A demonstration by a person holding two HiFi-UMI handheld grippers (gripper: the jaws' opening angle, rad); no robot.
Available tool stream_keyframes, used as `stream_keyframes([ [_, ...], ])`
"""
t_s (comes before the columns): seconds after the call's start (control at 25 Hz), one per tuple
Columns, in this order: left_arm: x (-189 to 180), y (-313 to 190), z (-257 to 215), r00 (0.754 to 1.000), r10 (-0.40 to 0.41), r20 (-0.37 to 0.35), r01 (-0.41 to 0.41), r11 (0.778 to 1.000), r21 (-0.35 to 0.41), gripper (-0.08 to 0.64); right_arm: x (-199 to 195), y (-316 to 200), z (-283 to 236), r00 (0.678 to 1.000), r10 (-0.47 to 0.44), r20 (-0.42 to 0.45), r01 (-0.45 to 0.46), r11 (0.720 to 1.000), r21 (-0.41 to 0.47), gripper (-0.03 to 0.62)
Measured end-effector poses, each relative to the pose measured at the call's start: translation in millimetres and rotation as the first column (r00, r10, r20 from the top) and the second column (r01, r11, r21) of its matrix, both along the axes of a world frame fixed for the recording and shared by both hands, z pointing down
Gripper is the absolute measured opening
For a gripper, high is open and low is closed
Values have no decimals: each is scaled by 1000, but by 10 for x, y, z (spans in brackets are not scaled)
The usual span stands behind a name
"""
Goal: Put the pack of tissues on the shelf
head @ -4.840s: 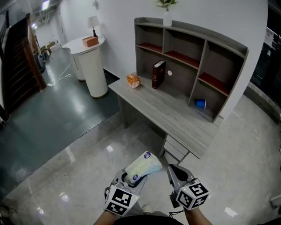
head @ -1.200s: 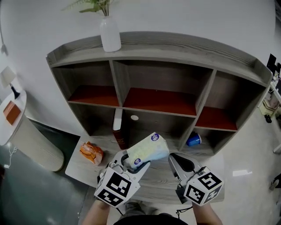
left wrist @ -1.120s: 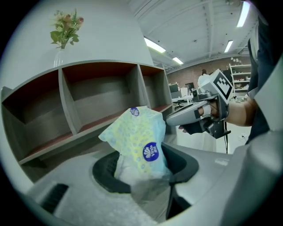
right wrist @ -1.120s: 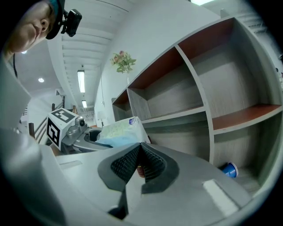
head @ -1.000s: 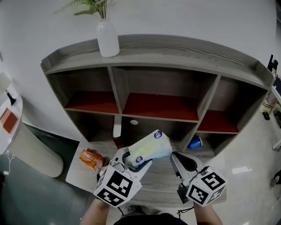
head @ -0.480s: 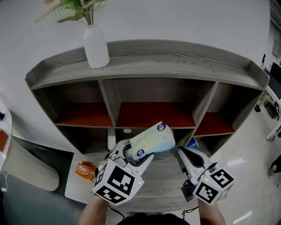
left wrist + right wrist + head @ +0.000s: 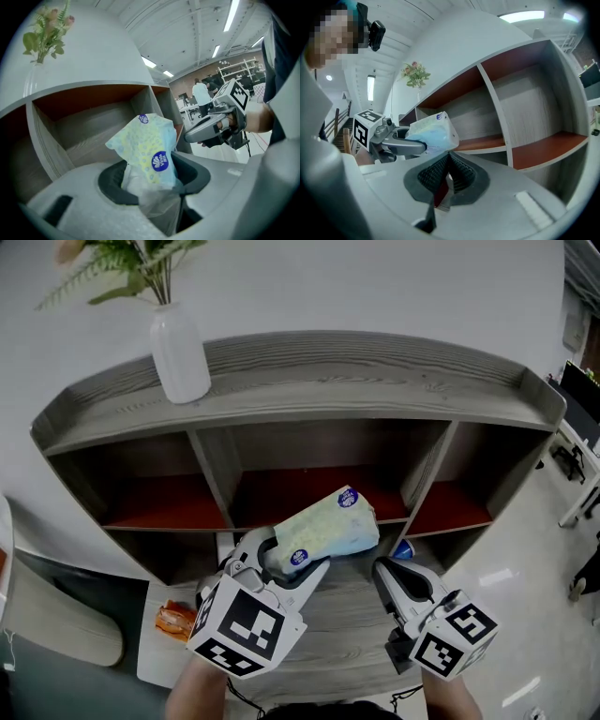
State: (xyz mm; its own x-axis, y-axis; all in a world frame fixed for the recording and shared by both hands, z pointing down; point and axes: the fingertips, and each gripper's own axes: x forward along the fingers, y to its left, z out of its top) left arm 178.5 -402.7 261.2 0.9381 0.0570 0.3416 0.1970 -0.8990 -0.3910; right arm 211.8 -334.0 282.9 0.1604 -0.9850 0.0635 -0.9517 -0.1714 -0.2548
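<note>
- The left gripper (image 7: 279,564) is clamped on the lower end of the pack (image 7: 328,526), as it was before.
- The pack has risen and come nearer the shelf (image 7: 356,381). Its top end now overlaps the middle bay's red board, and it is held in the air.
- The right gripper (image 7: 389,574) has its jaws together and empty, just right of the pack.
- The blue cup (image 7: 401,550) is now mostly hidden behind the right gripper.

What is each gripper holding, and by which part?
Left gripper holds the pack of tissues by its crimped near end; the rest sticks out toward the shelf. Right gripper: fingers together, nothing held.
</note>
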Motion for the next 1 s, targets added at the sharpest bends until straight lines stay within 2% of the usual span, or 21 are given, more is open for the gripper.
stream_keyframes([
  [0.32,308,-252,-63,999,-50,-16,51,993,104,199,27,-40,103,1000,13,5,-13,1000,-24,2],
  [0.6,573,-248,17,1000,-31,6,30,993,114,203,73,23,210,999,33,25,-32,998,-48,2],
  [0.84,784,-315,98,998,-57,37,48,975,218,209,120,144,296,997,67,40,-64,996,-68,2],
  [1.0,903,-309,116,998,-47,39,38,976,213,215,146,207,332,995,89,48,-85,994,-75,2],
])
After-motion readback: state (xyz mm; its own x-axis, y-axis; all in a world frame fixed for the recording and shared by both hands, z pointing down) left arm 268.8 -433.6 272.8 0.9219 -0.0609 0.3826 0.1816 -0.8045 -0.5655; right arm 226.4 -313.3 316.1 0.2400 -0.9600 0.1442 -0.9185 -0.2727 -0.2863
